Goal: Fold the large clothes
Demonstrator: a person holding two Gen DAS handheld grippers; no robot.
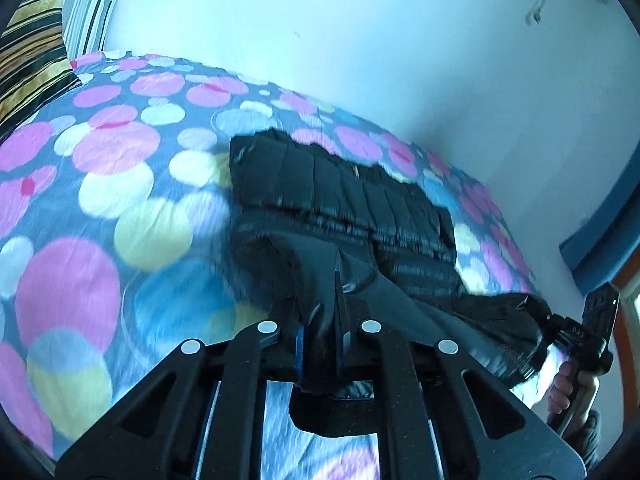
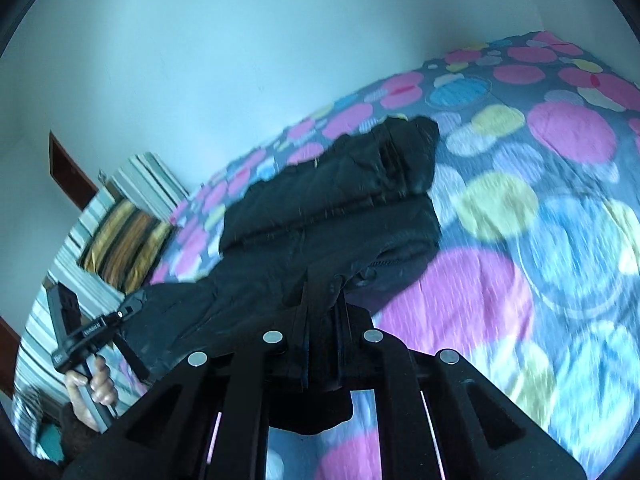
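A black quilted jacket (image 1: 344,196) lies on the bed, its far part resting on the sheet and its near edge lifted. It also shows in the right wrist view (image 2: 332,200). My left gripper (image 1: 324,320) is shut on the jacket's near edge; dark fabric is pinched between its fingers. My right gripper (image 2: 322,320) is shut on the jacket's edge too, and appears in the left wrist view (image 1: 536,316) at the far right, clamped on the fabric. The left gripper appears in the right wrist view (image 2: 132,308) at the lower left, clamped on the other end. The edge hangs stretched between both grippers.
The bed carries a grey sheet with pink, yellow and blue circles (image 1: 100,200), also seen in the right wrist view (image 2: 540,240). A striped pillow (image 1: 32,60) lies at the bed's head. A pale wall (image 1: 360,40) runs along the far side. A blue and brown door frame (image 1: 600,240) stands at right.
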